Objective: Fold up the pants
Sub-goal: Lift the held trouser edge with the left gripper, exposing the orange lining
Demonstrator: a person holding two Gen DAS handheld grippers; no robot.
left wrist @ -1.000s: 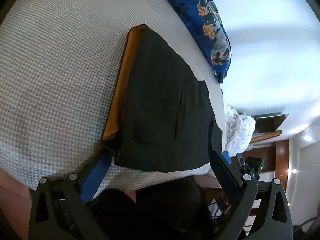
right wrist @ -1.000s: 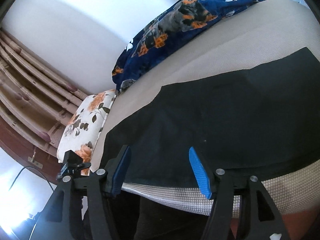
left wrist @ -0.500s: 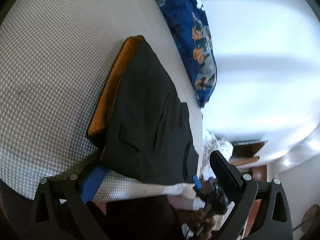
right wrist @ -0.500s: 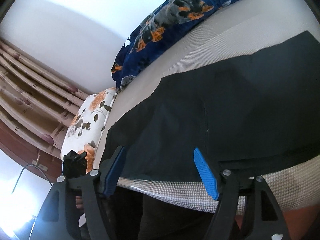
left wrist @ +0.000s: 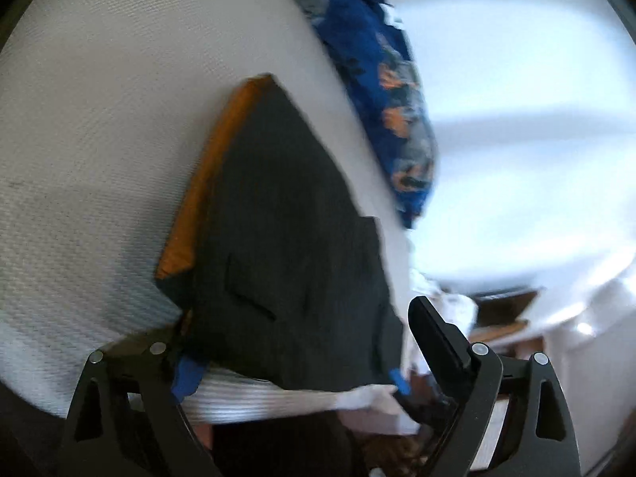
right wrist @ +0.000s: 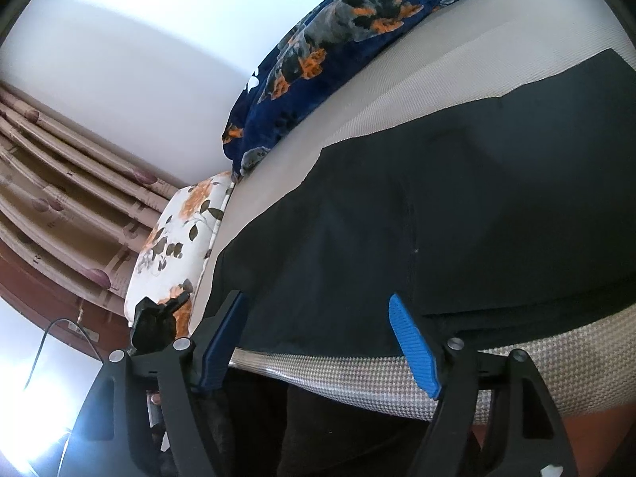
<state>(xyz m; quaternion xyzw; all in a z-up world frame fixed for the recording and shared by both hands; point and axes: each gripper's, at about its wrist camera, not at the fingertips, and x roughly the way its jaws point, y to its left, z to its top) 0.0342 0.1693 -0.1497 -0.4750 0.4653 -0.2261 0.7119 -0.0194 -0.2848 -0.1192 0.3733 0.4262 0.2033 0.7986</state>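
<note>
Black pants (left wrist: 286,218) lie folded flat on the bed, with an orange waistband lining (left wrist: 206,183) showing along their left edge. My left gripper (left wrist: 302,342) straddles their near end; its jaws are closing but stand wide, and neither pad presses the cloth. The picture is blurred. In the right wrist view the pants (right wrist: 457,206) spread to the right. My right gripper (right wrist: 318,326) is at their near hem by the bed's edge. Its jaws are opening, the hem lies between the blue pads, and nothing is gripped. One of its blue fingertips (left wrist: 398,383) shows in the left wrist view.
The bed has a grey-white woven cover (right wrist: 397,373). A blue blanket with orange print (right wrist: 338,51) lies along the far side by the white wall. A floral pillow (right wrist: 179,246) sits at the bed's end, with curtains (right wrist: 59,206) behind it. Dark clothing of the person (right wrist: 338,437) fills the bottom.
The left wrist view has swung, and the right gripper's tip now shows at its lower right. The left jaws have narrowed a little. The right jaws have widened slightly.
</note>
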